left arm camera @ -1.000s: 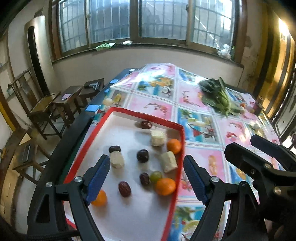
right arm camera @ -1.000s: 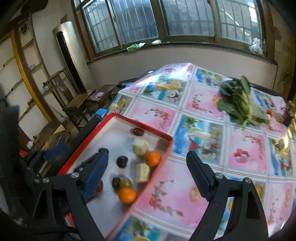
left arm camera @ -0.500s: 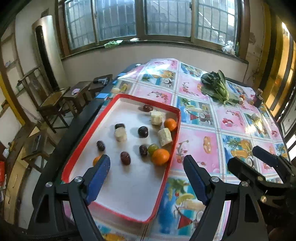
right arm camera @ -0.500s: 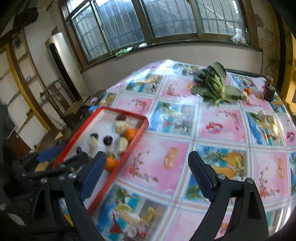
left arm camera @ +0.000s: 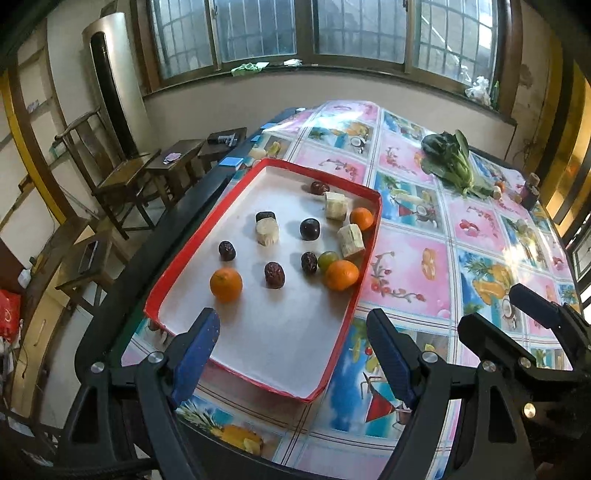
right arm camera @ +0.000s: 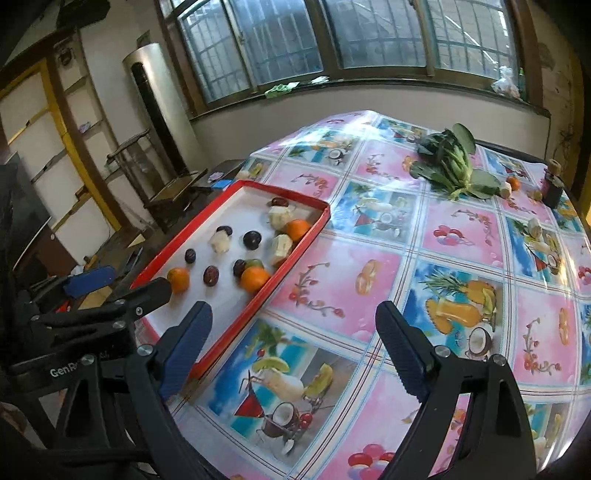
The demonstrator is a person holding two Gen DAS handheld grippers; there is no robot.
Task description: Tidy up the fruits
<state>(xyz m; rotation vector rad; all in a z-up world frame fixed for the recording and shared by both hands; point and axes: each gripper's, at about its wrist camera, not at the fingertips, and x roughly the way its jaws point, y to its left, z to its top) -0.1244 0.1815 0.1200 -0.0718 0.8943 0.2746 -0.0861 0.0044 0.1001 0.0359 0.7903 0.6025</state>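
Right wrist view alone shows left tongs (right arm camera: 122, 291) beside tray (right arm camera: 291, 247).

A fruit-print table (left arm camera: 413, 273) bears a red-rimmed tray (left arm camera: 369, 254) and leafy greens (left arm camera: 448, 162).

A table under a glossy tablecloth (left arm camera: 410, 273) printed with fruit and drink pictures fills the view. Toward its far end lies a bunch of leafy greens (left arm camera: 452, 158). Off the table's left edge stand a wooden chair (left arm camera: 110, 173) and small dark stools (left arm camera: 192, 155). Beyond the table's far end, barred windows (left arm camera: 354, 29) span the wall.
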